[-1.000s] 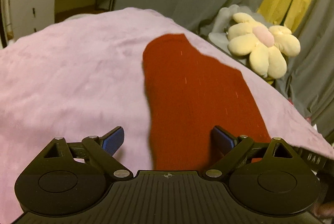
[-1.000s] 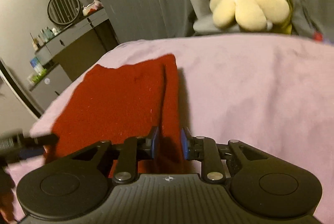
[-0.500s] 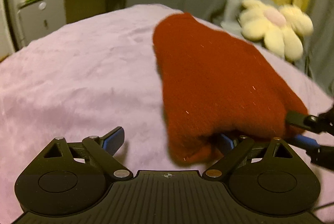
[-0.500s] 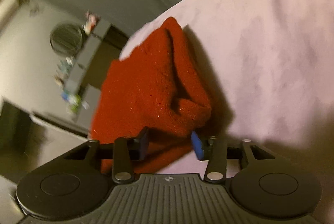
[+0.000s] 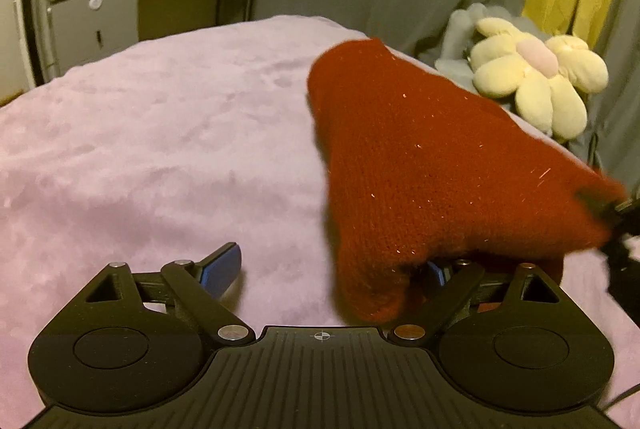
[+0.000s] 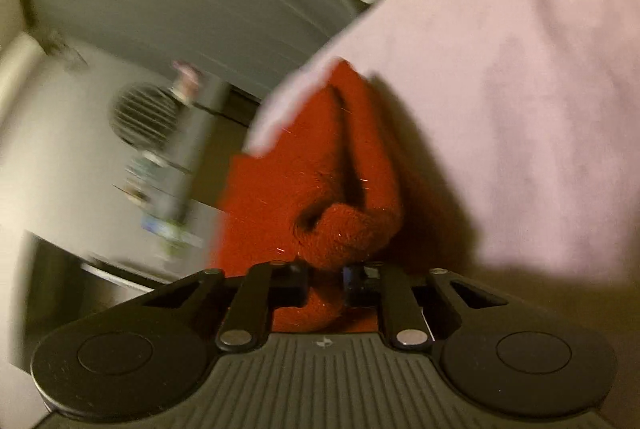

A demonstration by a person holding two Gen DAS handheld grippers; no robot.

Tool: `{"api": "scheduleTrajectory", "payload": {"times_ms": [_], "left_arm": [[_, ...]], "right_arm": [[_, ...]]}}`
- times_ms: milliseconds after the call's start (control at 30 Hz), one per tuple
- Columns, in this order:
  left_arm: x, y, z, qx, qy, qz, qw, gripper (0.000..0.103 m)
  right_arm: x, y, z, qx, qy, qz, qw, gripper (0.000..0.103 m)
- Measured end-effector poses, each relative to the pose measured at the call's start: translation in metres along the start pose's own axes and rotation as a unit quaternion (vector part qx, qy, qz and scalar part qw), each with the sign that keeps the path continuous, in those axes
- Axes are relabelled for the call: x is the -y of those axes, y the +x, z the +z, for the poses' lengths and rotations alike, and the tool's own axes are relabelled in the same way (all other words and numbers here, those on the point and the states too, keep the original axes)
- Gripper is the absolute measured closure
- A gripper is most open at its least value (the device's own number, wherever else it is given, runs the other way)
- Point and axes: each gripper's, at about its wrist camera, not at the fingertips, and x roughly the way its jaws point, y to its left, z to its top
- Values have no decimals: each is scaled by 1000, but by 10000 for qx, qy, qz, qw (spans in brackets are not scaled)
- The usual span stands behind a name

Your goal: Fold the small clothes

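Your right gripper (image 6: pixel 325 275) had pinched the red knit garment's (image 5: pixel 420 165) near hem — its long axis ran away toward the pink blanket's (image 5: pixel 160 133) far edge. Your left gripper (image 5: pixel 332 267) gaped wide, cloth draped over its right finger.

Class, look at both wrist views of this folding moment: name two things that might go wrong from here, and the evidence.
1. The left hand-held gripper stands open, with the red knit garment only draped over one finger; it may slide off.
2. The right hand-held gripper pinches just a bunched edge, so the lifted cloth could slip or fold unevenly on the pink blanket.
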Motion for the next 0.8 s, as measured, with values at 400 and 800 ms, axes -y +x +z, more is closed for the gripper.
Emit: {"api": "scheduleTrajectory", "payload": {"times_ms": [400, 800], "left_arm": [[-12, -16, 8, -444, 89, -257, 9986, 10], [2, -24, 39, -90, 291, -623, 9976, 13]], "right_arm": [[-22, 16, -8, -20, -2278, -1740, 9580, 81], [-96, -20, -26, 338, -3512, -1394, 9252, 87]]}}
